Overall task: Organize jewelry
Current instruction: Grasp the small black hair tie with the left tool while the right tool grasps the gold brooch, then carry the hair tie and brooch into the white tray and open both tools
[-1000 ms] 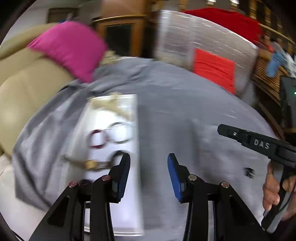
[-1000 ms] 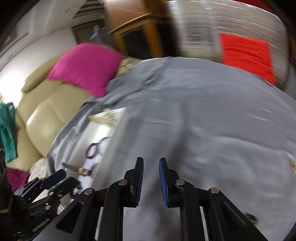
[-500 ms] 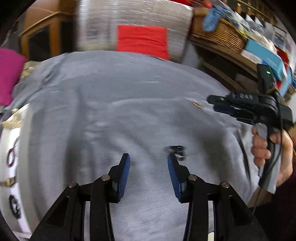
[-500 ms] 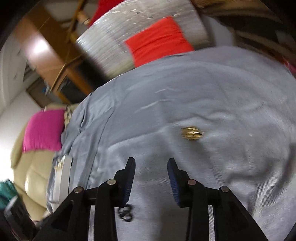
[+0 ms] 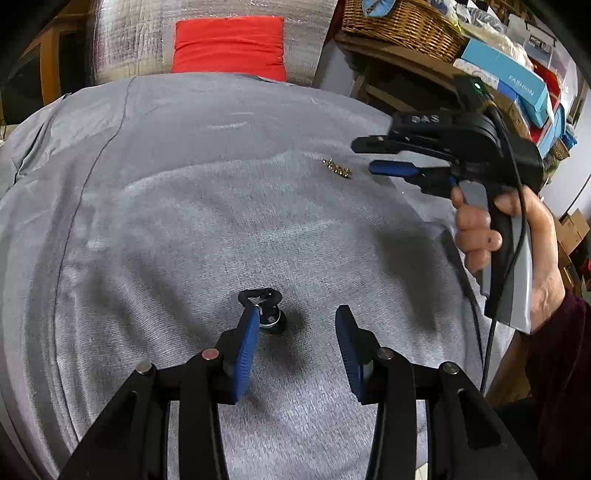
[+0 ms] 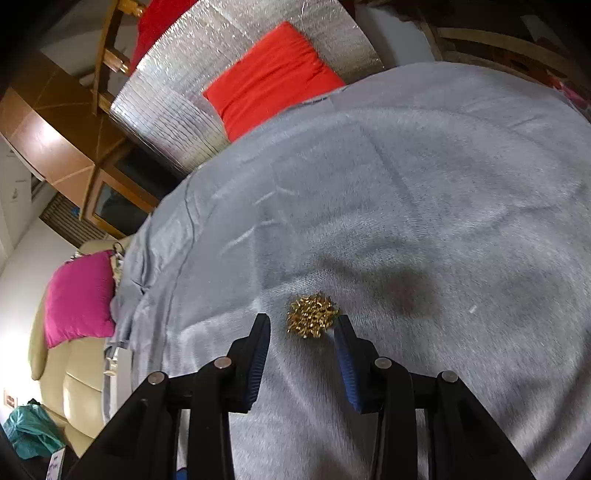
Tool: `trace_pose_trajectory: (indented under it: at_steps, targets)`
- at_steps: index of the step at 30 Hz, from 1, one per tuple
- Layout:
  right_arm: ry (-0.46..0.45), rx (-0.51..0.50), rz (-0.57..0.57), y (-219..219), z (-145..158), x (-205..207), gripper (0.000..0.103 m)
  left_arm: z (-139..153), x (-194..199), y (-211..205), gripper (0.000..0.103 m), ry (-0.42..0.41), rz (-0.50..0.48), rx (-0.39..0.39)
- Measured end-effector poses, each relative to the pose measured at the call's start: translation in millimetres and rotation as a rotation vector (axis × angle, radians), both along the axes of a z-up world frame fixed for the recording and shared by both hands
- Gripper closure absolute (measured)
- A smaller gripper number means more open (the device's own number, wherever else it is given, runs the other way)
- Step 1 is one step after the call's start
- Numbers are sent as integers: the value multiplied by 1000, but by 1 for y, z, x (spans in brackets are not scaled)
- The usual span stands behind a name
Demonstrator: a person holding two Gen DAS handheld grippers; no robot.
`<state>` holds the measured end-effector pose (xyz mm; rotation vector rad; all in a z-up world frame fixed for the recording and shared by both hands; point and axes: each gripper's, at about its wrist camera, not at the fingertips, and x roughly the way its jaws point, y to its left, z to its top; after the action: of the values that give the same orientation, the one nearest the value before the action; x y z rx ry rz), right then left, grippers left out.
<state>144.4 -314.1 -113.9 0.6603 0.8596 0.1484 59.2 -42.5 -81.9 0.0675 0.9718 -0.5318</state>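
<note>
A small black jewelry piece [image 5: 263, 308] lies on the grey cloth [image 5: 184, 206], right at the tip of my left gripper's left finger. My left gripper [image 5: 295, 323] is open and empty, with the piece just inside its left pad. A gold beaded piece [image 6: 312, 319] lies on the cloth between the fingertips of my right gripper [image 6: 301, 325], which is open around it. The gold piece also shows in the left wrist view [image 5: 337, 168], just left of the right gripper [image 5: 384, 158], which hovers above the cloth.
A silver padded bundle with a red cushion [image 5: 229, 46] stands behind the table. A wicker basket [image 5: 399, 27] and boxes [image 5: 506, 74] fill shelves at the right. A pink cushion [image 6: 79, 299] lies on a beige sofa [image 6: 70, 387] at the left.
Both grippers swung right, away from the white tray, which has left view. My left gripper closed in on the black piece. My right gripper came down over the gold piece and opened wider.
</note>
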Motion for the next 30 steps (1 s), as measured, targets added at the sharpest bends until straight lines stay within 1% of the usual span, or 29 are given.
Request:
trace_pose_trajectory:
  at_steps: [1, 3, 4, 5, 7, 11, 12, 13, 15, 16, 17, 18, 19, 21, 24, 27, 30]
  targets:
    - [9, -5, 2, 0, -3, 3, 64, -1, 1, -1, 59, -3, -1, 8]
    - [35, -19, 6, 4, -8, 11, 60, -2, 3, -4, 60, -7, 0, 16]
    - [42, -22, 3, 4, -10, 13, 54, -2, 4, -6, 60, -6, 2, 17]
    - [49, -25, -2, 4, -13, 15, 52, -4, 6, -6, 60, 1, 4, 16]
    - [70, -41, -6, 6, -18, 20, 51, -8, 8, -5, 60, 17, 7, 11]
    - [55, -71, -2, 14, -16, 25, 43, -13, 6, -7, 61, 18, 11, 24]
    - [54, -80, 2, 17, -16, 27, 43, -14, 6, -8, 64, 14, 12, 29]
    - [55, -105, 0, 20, -16, 28, 43, -14, 5, -9, 67, 9, 13, 34]
    - [54, -166, -2, 27, -15, 29, 43, -15, 5, -8, 76, 9, 22, 39]
    - [55, -210, -2, 33, -14, 30, 48, -15, 5, -7, 78, 10, 27, 36]
    - [59, -252, -2, 38, -13, 32, 57, -14, 5, -5, 82, 12, 32, 33]
    - [63, -296, 1, 42, -14, 32, 60, -14, 4, -4, 85, 11, 36, 35]
    - [60, -333, 9, 47, -13, 32, 61, -14, 4, -4, 85, 12, 37, 34]
    - [51, -360, 9, 49, -12, 29, 61, -13, 3, -3, 86, 15, 37, 26]
    - [35, -363, 17, 50, -9, 24, 62, -9, 1, -2, 86, 14, 39, 18]
    - [4, -310, 27, 45, 1, 19, 62, -4, -2, 3, 86, -1, 46, 11]
    - [-55, -252, 51, 46, 17, 10, 62, 6, -5, 12, 86, -23, 65, -10]
